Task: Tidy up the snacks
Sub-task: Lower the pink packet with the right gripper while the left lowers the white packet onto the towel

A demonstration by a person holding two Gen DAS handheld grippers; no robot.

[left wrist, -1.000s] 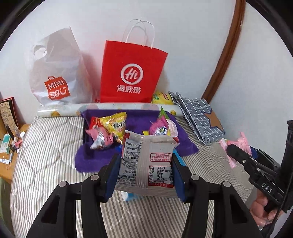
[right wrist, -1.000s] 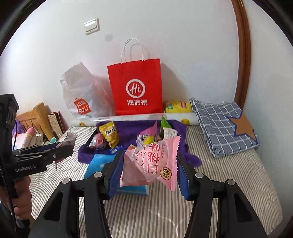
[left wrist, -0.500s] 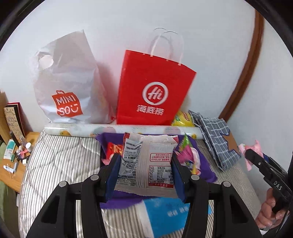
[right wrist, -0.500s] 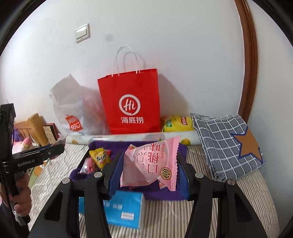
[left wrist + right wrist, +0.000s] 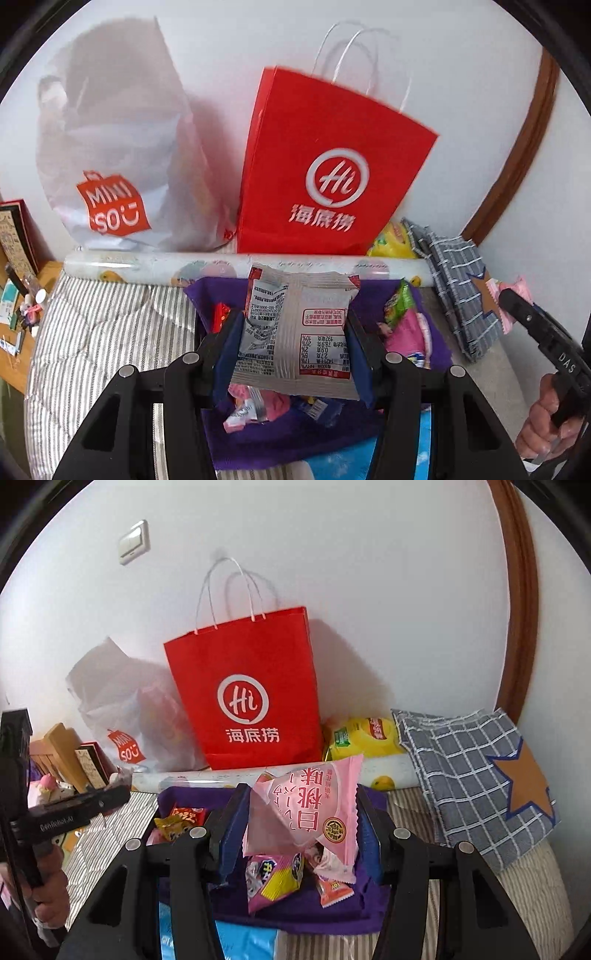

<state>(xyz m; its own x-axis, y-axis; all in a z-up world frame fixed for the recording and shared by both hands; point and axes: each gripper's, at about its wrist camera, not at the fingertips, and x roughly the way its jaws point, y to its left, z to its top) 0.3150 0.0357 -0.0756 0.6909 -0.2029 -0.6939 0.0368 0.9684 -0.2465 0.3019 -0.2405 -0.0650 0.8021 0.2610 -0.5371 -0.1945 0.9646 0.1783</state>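
Note:
My left gripper (image 5: 293, 345) is shut on a silver snack packet (image 5: 295, 328) with red-framed print, held above the purple cloth-lined tray (image 5: 243, 443). In the right wrist view my right gripper (image 5: 301, 825) is shut on a pink snack packet (image 5: 306, 808), also over the purple tray (image 5: 295, 915). Several small wrapped snacks (image 5: 275, 878) lie in the tray under both packets. A red paper bag (image 5: 325, 173) with white handles stands against the wall behind the tray, seen again as the red bag (image 5: 247, 698).
A white plastic shopping bag (image 5: 114, 155) leans left of the red one. A rolled printed sheet (image 5: 147, 264) lies along the wall. A checked blue cloth (image 5: 469, 775) with a star sits right, a yellow pack (image 5: 365, 734) beside it. A blue packet (image 5: 240, 941) lies near the tray.
Both grippers have moved forward toward the wall with their packets; the red bag and white bag loom larger, and the purple tray now sits directly beneath the fingers.

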